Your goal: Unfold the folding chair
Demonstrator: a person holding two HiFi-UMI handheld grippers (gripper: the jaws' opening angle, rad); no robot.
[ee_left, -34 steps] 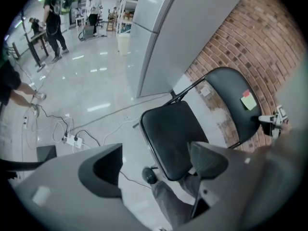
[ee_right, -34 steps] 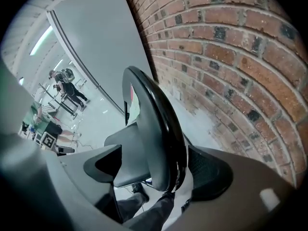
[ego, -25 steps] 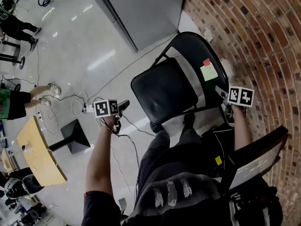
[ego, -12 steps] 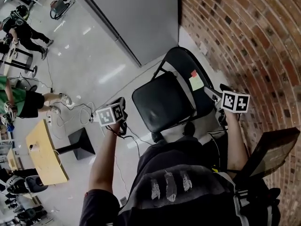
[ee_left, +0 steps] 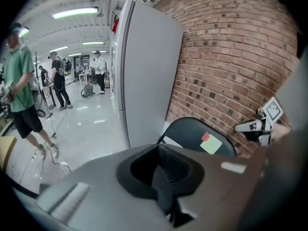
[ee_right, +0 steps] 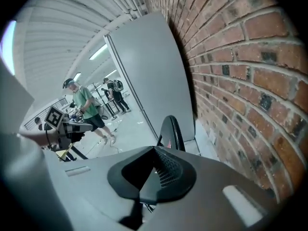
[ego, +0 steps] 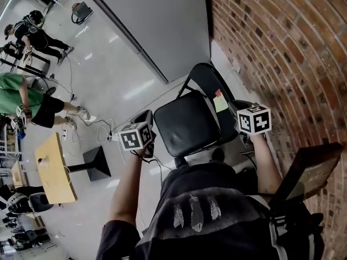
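Brick wall fills the right of the head view; before it, at centre frame, the folding chair (ego: pixel 187 123) stands open (seat down, apparently finished). Left gripper (ee_left: pixel 161 174) and right gripper (ee_right: pixel 153 172) flank it, jaws just closed on nothing, probably clearing off.

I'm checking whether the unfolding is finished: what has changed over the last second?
Both hands have lifted. The left gripper and right gripper now sit nearer the head camera. Each one's jaws have just been closing and are now together with nothing between them. The folding chair stays unfolded, seat down, beside the brick wall.
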